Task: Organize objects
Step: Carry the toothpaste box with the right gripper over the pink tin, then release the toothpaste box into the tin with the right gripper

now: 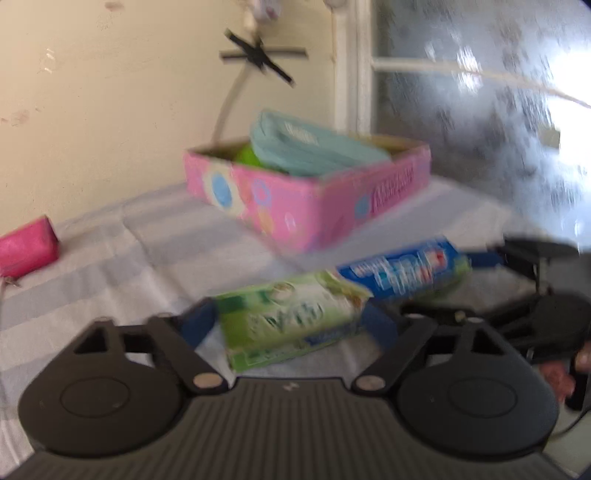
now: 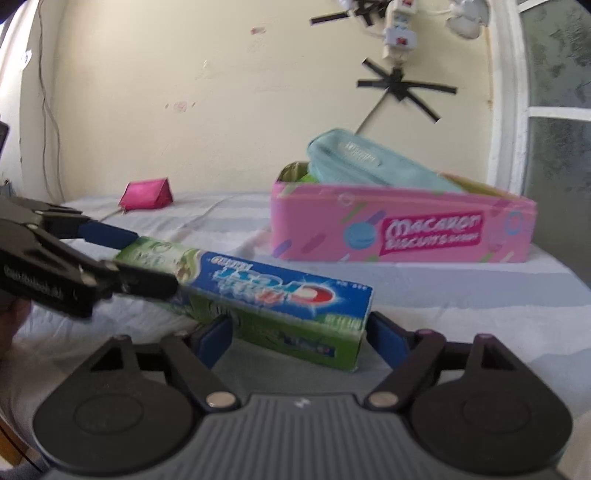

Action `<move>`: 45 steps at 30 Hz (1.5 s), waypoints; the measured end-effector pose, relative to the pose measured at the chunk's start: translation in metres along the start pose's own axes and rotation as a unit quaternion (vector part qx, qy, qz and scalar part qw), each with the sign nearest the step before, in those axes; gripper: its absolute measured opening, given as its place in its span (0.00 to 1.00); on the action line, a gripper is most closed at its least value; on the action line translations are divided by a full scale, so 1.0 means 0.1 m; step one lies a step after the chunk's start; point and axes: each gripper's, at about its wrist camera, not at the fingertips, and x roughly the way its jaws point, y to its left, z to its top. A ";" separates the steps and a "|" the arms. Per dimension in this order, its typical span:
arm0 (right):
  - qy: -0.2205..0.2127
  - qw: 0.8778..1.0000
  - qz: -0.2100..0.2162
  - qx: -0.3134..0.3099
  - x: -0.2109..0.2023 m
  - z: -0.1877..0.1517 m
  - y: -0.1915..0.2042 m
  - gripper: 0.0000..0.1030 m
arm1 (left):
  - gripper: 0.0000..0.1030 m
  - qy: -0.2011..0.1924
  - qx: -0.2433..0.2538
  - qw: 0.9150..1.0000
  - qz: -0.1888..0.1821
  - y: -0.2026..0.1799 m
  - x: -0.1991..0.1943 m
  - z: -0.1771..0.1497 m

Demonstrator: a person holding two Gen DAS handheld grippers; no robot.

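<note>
Holding a long cardboard toothpaste box (image 2: 280, 310), glossy blue and green, we clamp one end in our left gripper (image 1: 291, 323) and the other in our right gripper (image 2: 299, 332), both jaws spread wide. It hangs above the wrinkled striped cloth (image 2: 443, 295), near the pink biscuit box (image 2: 399, 229).

In front of me stands a cream wall (image 2: 184, 74) with some small stains. Strips of black tape (image 2: 404, 90) hold a cable on it, and a white power strip (image 2: 397, 29) hangs above them. At the right is a window (image 2: 557, 110) with a white frame and frosted glass, which lets in daylight. A pale striped cloth (image 2: 443, 288) covers the surface.
</note>
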 end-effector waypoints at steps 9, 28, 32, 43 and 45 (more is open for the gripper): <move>-0.092 0.994 -0.053 -0.006 -0.12 0.48 -0.10 0.72 | 0.77 -0.073 -0.005 0.997 0.022 -0.12 0.10 0.78; 0.019 0.998 -0.056 0.037 1.22 1.09 -0.98 0.72 | 0.78 -0.007 0.020 0.996 0.086 -0.26 1.50 1.41; 0.036 0.997 -0.059 0.032 1.41 1.24 -1.11 0.72 | 0.78 0.017 -0.005 0.996 0.083 -0.12 1.72 1.62; 0.026 0.995 -0.052 0.076 1.52 1.21 -1.23 0.86 | 0.84 0.031 -0.013 0.995 0.099 -0.18 1.83 1.49; 0.019 0.995 -0.048 0.085 1.43 1.15 -1.19 0.85 | 0.84 0.020 -0.021 0.994 0.104 -0.22 1.70 1.42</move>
